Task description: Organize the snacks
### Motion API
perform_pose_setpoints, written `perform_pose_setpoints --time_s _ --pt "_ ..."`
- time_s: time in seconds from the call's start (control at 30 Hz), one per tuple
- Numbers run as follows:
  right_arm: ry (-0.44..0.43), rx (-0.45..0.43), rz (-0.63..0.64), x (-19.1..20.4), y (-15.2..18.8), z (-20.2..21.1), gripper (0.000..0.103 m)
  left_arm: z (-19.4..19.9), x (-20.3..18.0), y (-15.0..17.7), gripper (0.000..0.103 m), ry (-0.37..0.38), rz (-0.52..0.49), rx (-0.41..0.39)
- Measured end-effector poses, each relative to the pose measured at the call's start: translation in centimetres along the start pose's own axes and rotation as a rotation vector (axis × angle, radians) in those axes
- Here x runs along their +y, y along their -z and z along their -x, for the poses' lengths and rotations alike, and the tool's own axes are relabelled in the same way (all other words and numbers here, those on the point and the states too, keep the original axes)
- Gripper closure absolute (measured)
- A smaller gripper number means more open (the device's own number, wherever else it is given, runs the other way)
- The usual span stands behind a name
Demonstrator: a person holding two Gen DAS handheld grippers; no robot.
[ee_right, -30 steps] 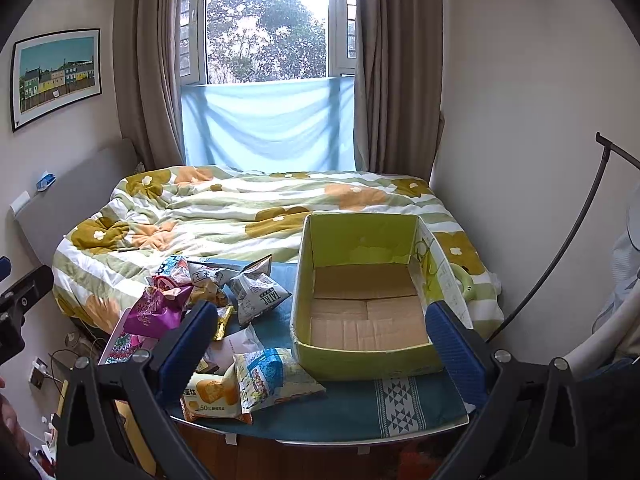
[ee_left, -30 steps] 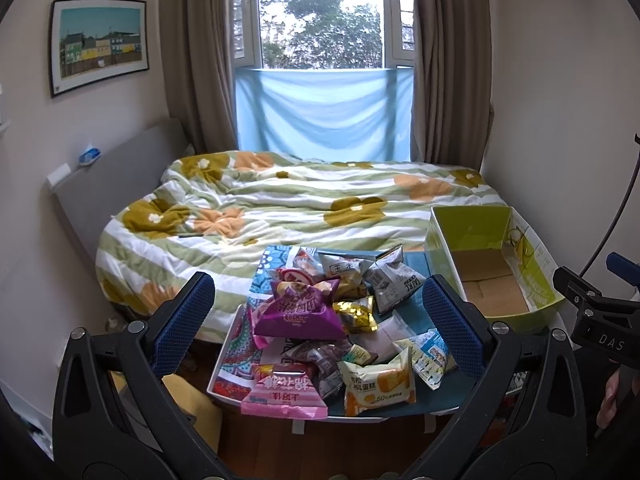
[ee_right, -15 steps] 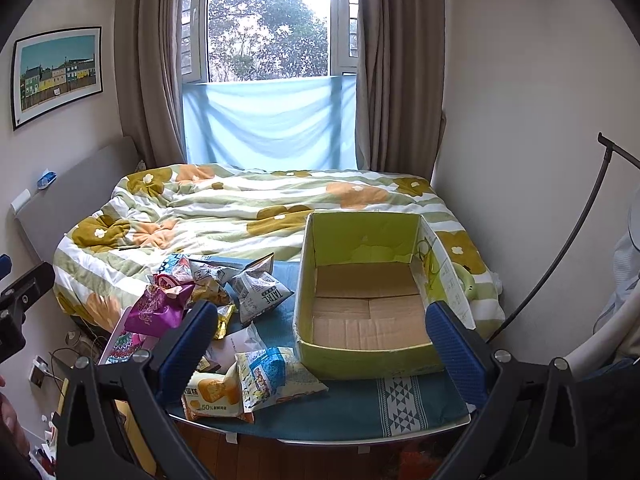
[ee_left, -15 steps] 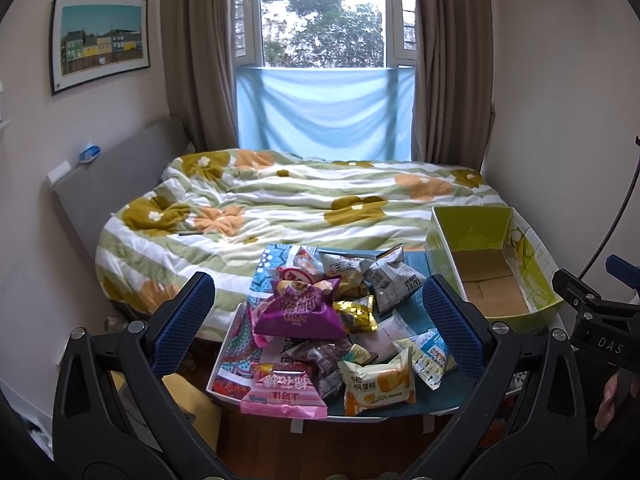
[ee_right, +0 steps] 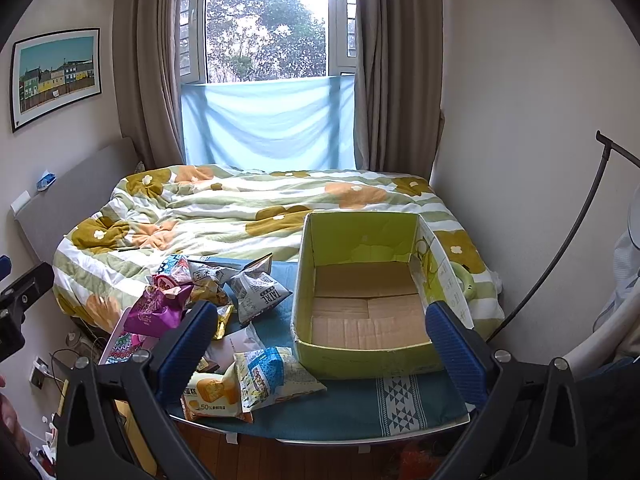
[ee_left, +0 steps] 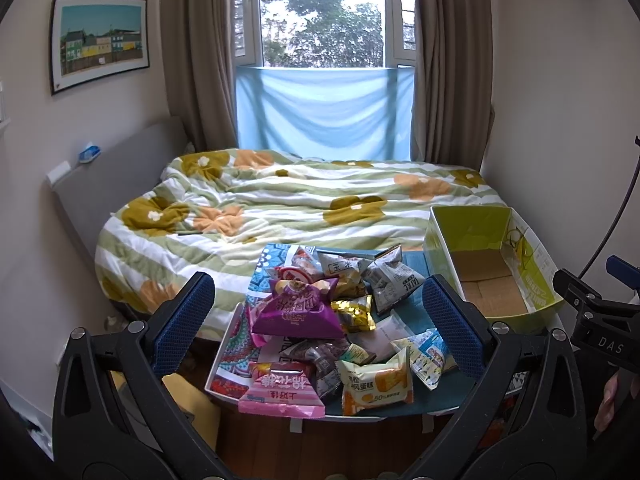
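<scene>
Hovering short of the table's near edge, the left hand-held gripper and right hand-held gripper both stand spread wide, holding nothing. Snack packets crowd the table's left half. The cardboard box sits at right, open-topped, its floor bare.

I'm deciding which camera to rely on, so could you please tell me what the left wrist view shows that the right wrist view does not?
Only the left wrist view shows the pink snack bag at the table's near edge and the whole snack pile. Only the right wrist view shows the full empty floor of the green cardboard box and the patterned cloth strip before it. Both show the purple snack bag, the yellow cake packet, the bed, and an open hand-held gripper.
</scene>
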State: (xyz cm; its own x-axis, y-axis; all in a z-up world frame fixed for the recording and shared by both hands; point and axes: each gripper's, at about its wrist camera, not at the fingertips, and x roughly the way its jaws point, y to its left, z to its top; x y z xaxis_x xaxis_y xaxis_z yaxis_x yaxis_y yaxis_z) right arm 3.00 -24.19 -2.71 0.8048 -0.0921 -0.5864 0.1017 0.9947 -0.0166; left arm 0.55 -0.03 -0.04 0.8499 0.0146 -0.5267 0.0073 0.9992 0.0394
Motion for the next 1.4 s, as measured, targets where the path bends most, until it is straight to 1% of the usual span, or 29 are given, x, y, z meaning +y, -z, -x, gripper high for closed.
perform_pose_setpoints --time_s 1.07,1.17,1.23,1.4 --pt "-0.006 -0.001 -0.004 -0.2 0.0 0.0 0.0 0.0 -0.2 0.1 0.001 -0.002 0.004 0.006" --pt "-0.009 0.005 -0.004 -0.1 0.2 -0.1 0.0 -0.3 -0.3 0.4 0.001 -0.012 0.02 0.029" --pt "-0.018 0.026 -0.005 -0.1 0.5 -0.4 0.0 -0.8 -0.2 0.8 0.001 -0.017 0.038 0.056" --pt "-0.047 0.111 0.003 -0.4 2.0 -2.4 0.0 -3.2 -0.4 3.2 0.001 -0.032 0.074 0.17"
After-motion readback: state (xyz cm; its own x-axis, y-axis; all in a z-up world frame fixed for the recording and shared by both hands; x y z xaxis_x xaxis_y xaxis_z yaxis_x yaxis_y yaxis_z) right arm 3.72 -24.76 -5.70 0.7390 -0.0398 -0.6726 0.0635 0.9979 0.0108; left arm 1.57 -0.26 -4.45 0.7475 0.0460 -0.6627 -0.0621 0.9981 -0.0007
